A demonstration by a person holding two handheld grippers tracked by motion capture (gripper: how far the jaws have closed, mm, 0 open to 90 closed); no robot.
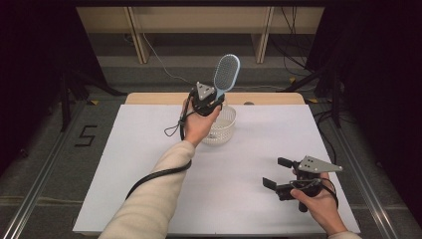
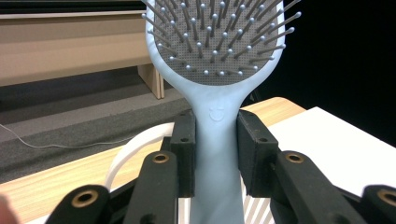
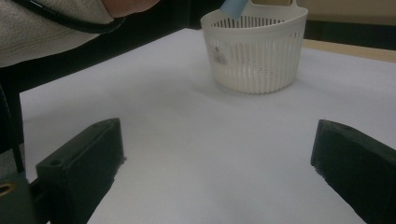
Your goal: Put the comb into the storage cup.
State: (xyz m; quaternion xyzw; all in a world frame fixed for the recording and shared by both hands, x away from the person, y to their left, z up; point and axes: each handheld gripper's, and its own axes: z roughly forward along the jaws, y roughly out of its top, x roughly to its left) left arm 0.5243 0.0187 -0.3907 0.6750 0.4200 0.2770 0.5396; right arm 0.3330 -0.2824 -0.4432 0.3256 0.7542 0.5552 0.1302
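A light blue paddle hairbrush stands upright above a white slatted basket, its bristled head up. My left gripper is shut on the brush's handle, just over the basket's rim. The handle's lower end hangs over the basket in the right gripper view. Near the table's front right, my right gripper stands open with nothing between its jaws, and its fingers frame bare white table.
The white tabletop has a wooden strip along its far edge. A black cable trails from the left gripper along the sleeve. Table legs and cables stand on the floor behind.
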